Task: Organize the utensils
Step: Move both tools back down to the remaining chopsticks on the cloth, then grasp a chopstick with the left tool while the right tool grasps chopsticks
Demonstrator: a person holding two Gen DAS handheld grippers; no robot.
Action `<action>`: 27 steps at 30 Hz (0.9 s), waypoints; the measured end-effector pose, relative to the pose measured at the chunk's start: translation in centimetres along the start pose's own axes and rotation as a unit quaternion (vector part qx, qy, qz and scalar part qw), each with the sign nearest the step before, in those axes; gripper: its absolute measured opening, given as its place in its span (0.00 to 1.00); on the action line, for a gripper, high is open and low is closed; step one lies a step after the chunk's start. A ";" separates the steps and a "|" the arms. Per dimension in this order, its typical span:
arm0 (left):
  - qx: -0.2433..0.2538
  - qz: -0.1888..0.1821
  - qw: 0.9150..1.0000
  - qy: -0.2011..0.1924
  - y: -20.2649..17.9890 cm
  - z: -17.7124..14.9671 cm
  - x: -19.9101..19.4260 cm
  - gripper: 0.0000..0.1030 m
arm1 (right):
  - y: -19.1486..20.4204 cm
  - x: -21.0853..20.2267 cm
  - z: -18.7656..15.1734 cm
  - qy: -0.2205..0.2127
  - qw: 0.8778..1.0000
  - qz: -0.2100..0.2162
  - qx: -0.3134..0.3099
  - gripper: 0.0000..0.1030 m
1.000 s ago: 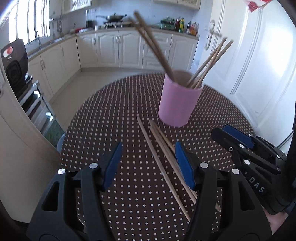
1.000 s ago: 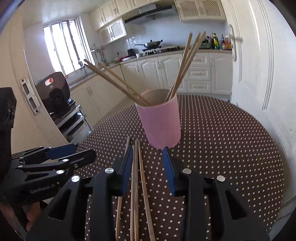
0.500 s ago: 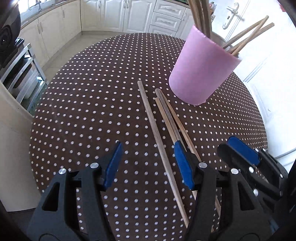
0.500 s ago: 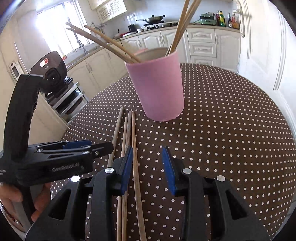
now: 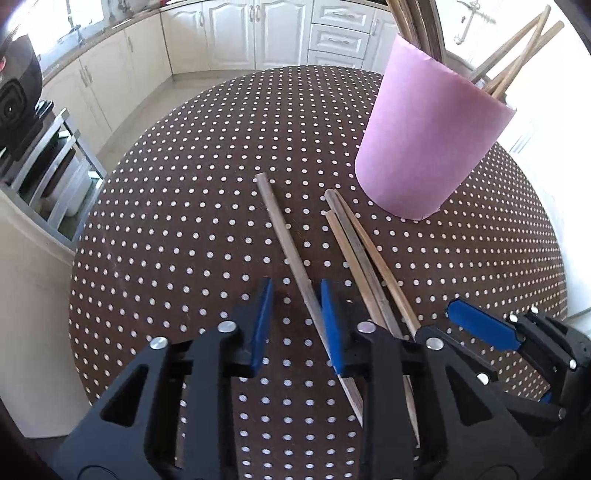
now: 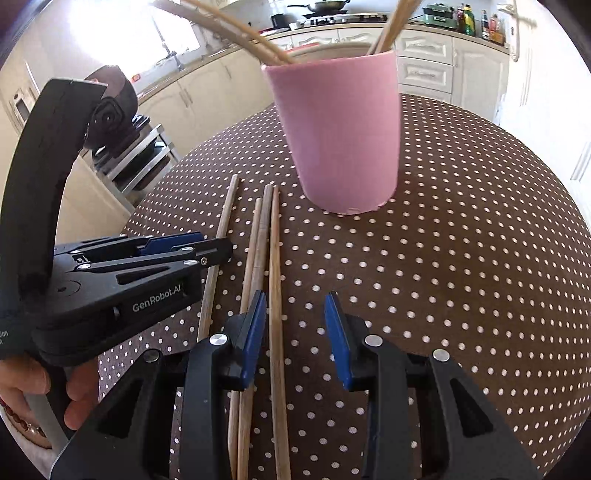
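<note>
A pink cup (image 5: 428,144) (image 6: 347,136) holding several wooden chopsticks stands on the dotted brown table (image 5: 184,206). Several loose chopsticks lie in front of it: a single one (image 5: 284,236) (image 6: 221,229) to the left and a bundle of three (image 5: 354,240) (image 6: 264,236). My left gripper (image 5: 295,314) is open and low over the table, its jaws either side of the single chopstick. My right gripper (image 6: 295,332) is open, with the rightmost chopstick of the bundle (image 6: 274,288) between its jaws. It also shows in the left wrist view (image 5: 480,325).
The round table's edge (image 5: 77,258) drops off to the left, with a metal rack (image 5: 48,162) and a black appliance (image 5: 14,99) beyond. White kitchen cabinets (image 5: 258,33) line the back. White doors (image 6: 546,92) stand to the right.
Both grippers have come down and forward toward the loose chopsticks. My left jaws have narrowed and now straddle the single chopstick. My right jaws now straddle the bundle's rightmost chopstick.
</note>
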State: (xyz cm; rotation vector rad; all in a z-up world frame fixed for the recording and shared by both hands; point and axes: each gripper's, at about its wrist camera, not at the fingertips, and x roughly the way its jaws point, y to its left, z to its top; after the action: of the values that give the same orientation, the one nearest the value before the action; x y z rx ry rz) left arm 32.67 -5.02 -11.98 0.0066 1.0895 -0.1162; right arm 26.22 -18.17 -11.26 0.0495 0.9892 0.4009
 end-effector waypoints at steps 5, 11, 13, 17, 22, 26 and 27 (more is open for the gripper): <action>0.018 -0.004 1.000 0.008 0.4 0.6 0.5 0.18 | 0.7 0.9 0.9 0.014 1.000 -0.019 -0.014 0.30; 0.022 -0.002 1.000 0.012 1.1 1.2 1.0 0.18 | 1.5 2.3 2.1 0.025 0.998 -0.049 -0.042 0.30; 0.021 -0.002 1.000 0.012 1.0 1.6 1.2 0.17 | 2.0 2.9 2.6 0.028 0.996 -0.060 -0.054 0.30; 0.017 -0.007 1.000 0.010 1.2 2.0 1.4 0.15 | 2.4 3.6 3.1 0.028 0.994 -0.076 -0.071 0.26; 0.011 -0.020 1.000 0.005 1.8 2.3 1.5 0.09 | 1.7 3.7 3.2 0.023 0.995 -0.073 -0.060 0.06; 0.004 -0.035 0.999 0.006 2.3 1.7 1.2 0.06 | 1.1 3.1 3.0 0.015 0.997 -0.062 -0.044 0.05; 0.002 -0.040 0.999 0.007 2.5 1.6 1.1 0.06 | 0.9 2.7 2.9 0.011 0.997 -0.060 -0.040 0.05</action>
State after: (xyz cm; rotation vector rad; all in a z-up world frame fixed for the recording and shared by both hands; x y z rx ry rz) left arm 34.84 -2.75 -12.36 -0.0325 1.1046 -0.1913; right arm 29.58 -15.97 -11.63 -0.0872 0.9917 0.3320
